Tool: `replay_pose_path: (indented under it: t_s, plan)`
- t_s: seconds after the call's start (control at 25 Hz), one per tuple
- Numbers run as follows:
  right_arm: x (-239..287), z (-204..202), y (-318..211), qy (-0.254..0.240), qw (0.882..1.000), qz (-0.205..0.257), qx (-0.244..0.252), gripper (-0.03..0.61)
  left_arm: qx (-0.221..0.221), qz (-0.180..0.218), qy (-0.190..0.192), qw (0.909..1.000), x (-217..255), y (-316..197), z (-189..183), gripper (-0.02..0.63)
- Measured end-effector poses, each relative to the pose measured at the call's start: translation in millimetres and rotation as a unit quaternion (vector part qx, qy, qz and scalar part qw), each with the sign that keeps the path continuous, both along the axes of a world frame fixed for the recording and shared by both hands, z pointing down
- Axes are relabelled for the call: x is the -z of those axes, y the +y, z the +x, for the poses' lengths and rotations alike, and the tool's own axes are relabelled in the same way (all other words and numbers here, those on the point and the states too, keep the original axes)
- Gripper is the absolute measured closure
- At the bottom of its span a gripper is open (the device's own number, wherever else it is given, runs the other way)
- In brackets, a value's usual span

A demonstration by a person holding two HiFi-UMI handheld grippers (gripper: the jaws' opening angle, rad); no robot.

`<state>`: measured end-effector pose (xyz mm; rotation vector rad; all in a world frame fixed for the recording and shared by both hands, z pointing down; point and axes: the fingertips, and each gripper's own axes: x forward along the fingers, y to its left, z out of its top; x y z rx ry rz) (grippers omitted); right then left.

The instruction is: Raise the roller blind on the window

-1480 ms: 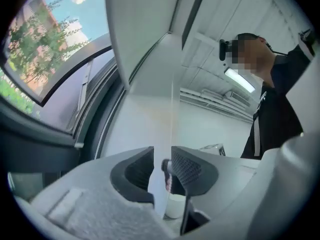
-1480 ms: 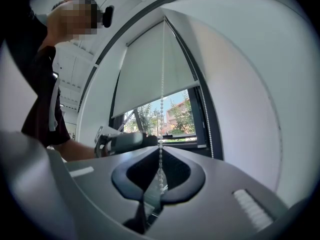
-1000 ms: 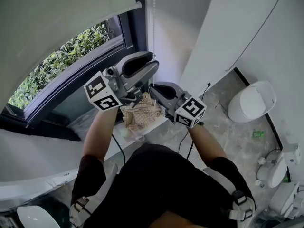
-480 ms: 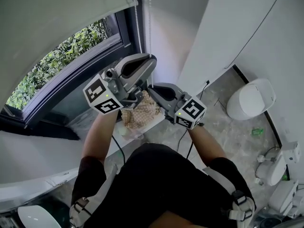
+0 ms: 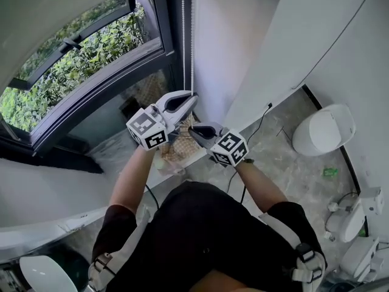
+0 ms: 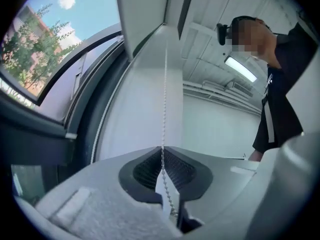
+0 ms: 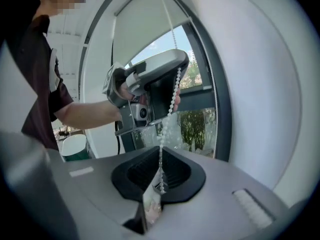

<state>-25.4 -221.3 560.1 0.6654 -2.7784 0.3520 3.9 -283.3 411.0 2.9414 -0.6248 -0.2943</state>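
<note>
2 grippers pinch the bead chain (image 5: 192, 41). The left gripper (image 5: 191, 97), its jaws just closed, clamps it just above the right gripper (image 5: 194, 130).

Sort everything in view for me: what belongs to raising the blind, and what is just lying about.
Belongs to the job:
roller blind; window; bead chain; left gripper, jaws just closed on the chain; right gripper, also clamped on it.

Just lying about:
woven bag below the grippers; toilet; black cable; green scrap on the floor.
</note>
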Motion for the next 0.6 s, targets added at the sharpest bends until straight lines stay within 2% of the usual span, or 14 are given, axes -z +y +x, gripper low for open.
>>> replay_pose_path:
  t_s: [0.12, 0.16, 0.32, 0.44, 0.6]
  plan:
    - [-3.1, -1.5, 3.5, 0.003, 1.0, 0.01, 0.001, 0.548, 0.007, -0.03, 0.011, 0.9995, -11.1, -0.7, -11.2, 0.597]
    - [5.7, -0.4, 0.6, -0.007, 1.0, 0.018, -0.003, 0.511, 0.007, -0.029, 0.009, 0.9995, -9.9, -0.4, -12.4, 0.598]
    - [60.0, 11.9, -15.2, -0.041, 0.996, 0.077, -0.024, 0.473, 0.0, -0.027, 0.013, 0.9995, -10.8, -0.3, -15.3, 0.597]
    - [109.9, 23.6, -25.2, -0.077, 0.988, 0.125, -0.039, 0.451, -0.002, -0.037, 0.025, 0.999, -9.3, 4.5, -16.0, 0.597]
    - [194.3, 27.1, -35.4, -0.163, 0.97, 0.173, -0.049, 0.451, -0.003, -0.016, 0.019, 0.9997, -9.3, 11.7, -11.5, 0.597]
